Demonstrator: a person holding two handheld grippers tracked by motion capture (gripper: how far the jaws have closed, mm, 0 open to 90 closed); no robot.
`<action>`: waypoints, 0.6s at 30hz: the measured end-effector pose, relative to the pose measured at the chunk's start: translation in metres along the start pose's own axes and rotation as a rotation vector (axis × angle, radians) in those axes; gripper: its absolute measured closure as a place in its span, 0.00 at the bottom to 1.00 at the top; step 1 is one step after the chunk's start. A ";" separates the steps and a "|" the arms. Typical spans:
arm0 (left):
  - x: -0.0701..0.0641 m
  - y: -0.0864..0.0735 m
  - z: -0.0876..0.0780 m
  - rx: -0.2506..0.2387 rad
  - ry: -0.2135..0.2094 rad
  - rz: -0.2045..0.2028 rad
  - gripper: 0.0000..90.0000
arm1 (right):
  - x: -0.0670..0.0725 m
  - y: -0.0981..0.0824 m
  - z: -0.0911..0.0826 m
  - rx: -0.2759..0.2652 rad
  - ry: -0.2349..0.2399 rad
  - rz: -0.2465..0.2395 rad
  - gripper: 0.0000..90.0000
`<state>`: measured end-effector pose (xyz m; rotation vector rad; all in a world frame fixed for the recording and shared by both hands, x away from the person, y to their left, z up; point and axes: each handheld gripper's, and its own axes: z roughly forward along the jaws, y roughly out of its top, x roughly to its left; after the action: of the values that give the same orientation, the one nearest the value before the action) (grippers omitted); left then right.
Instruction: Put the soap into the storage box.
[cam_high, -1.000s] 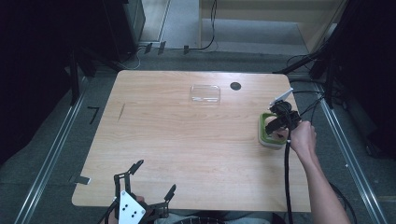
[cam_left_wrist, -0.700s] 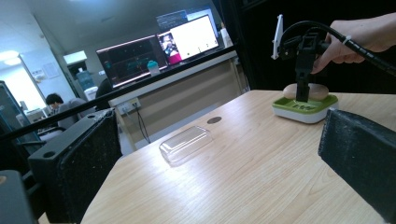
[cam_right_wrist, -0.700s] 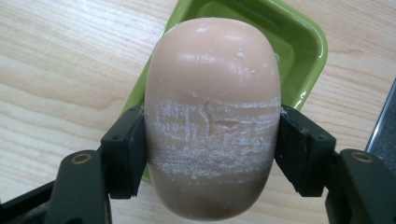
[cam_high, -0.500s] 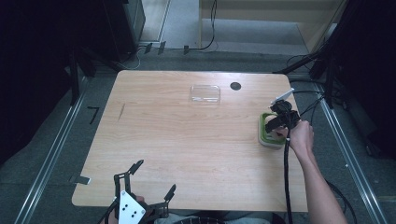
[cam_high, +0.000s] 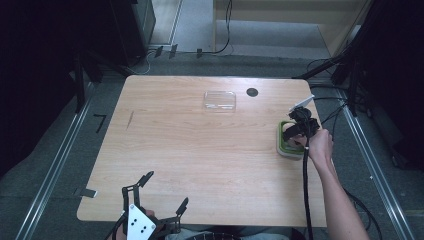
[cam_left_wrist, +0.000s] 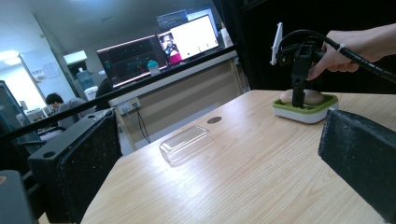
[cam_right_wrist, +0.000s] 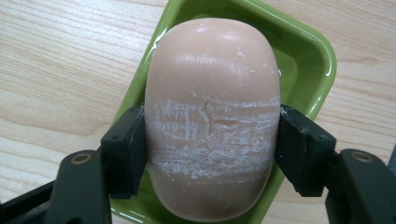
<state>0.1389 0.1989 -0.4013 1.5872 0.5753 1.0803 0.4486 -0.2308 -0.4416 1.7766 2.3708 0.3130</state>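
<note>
Pale wooden table (cam_high: 200, 150) under the high view: clear plastic lid (cam_high: 220, 100) near the far edge, green soap dish (cam_high: 282, 145) at the right edge, right gripper (cam_high: 295, 131) pointed down into it; left gripper (cam_high: 160, 192) at the near edge, jaws spread wide and empty.

Left gripper view: lid, dish and distant monitors (cam_left_wrist: 159, 49).

Right gripper view: jaws pressed against both sides of the pinkish soap bar (cam_right_wrist: 212, 116), low in the dish.

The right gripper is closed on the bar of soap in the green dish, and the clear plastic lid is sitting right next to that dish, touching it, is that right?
Not quite. The right gripper does clamp the soap in the green dish, but the clear lid lies well apart from the dish, farther back near the table's middle, as the high view shows.
</note>
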 end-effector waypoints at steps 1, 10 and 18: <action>0.000 0.000 0.000 0.000 0.000 0.000 0.00 | 0.000 0.000 0.001 0.000 0.000 -0.001 0.37; 0.000 0.000 0.000 0.001 0.001 0.000 0.00 | -0.003 0.001 0.005 0.002 0.011 0.021 0.37; 0.000 0.000 0.000 0.001 0.001 0.000 0.00 | -0.005 0.001 0.006 0.002 0.017 0.029 0.37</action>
<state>0.1389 0.1988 -0.4013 1.5879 0.5768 1.0808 0.4529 -0.2353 -0.4473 1.8173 2.3593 0.3308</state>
